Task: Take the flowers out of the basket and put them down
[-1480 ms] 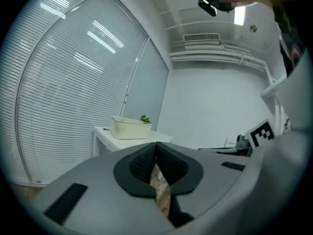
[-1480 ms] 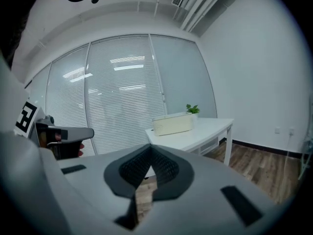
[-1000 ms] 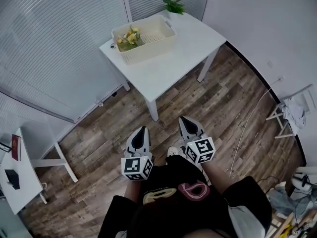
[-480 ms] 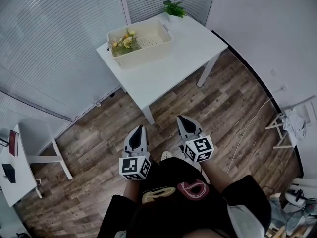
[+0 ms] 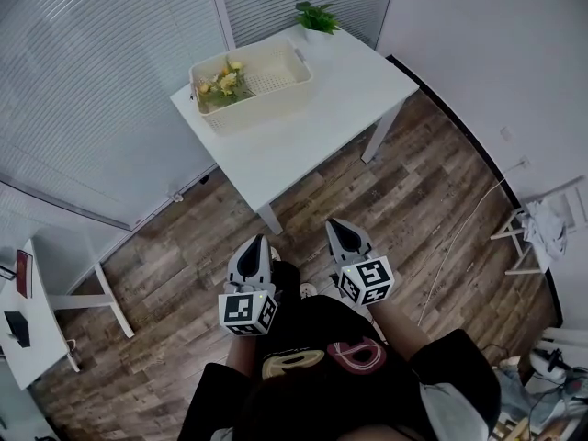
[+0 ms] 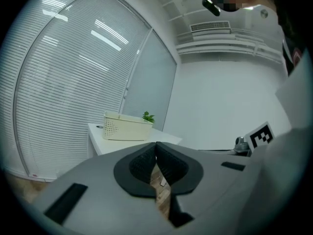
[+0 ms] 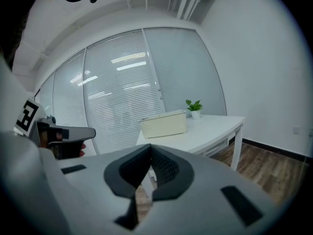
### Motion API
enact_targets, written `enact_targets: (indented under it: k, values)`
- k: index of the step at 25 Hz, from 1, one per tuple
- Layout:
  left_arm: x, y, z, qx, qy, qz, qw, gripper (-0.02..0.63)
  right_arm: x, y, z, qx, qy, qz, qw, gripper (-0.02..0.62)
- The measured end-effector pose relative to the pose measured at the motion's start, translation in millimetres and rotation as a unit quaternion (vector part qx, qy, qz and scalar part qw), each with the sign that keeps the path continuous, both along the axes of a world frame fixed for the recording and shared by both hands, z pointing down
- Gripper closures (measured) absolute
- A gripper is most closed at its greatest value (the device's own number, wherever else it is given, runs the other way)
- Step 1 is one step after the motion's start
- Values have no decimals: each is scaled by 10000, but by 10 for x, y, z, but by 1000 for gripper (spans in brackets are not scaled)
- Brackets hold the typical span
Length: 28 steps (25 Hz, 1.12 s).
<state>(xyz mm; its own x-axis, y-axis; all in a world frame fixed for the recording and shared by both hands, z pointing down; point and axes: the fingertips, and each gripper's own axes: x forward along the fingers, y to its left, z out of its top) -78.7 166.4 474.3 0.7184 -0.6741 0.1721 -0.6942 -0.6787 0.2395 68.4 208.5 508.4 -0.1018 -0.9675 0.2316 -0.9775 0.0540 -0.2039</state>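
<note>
Head view: the flowers point(image 5: 219, 84) lie at the left end of the basket point(image 5: 271, 97) on the far table point(image 5: 322, 108), while the left gripper point(image 5: 254, 243) and right gripper point(image 5: 337, 226), both clenched empty, hang near the person, evidently awaiting approach.

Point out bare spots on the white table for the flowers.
Free: the wide strip of table between the basket and the near edge, out to the right corner. Crowded: the window side, holding the basket with the flowers and the potted plant.
</note>
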Motion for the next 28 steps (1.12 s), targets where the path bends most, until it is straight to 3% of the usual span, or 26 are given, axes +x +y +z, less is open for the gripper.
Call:
enact_targets:
  k: [9,28]
  values:
    - [256,-383,-12,37,26,241,9997,589,211,-208,59,-145,28,227,9996,586]
    - [527,-1770,-113,92,194,999,9948,589,360,-1371,-82,-79,158,900,9958,585]
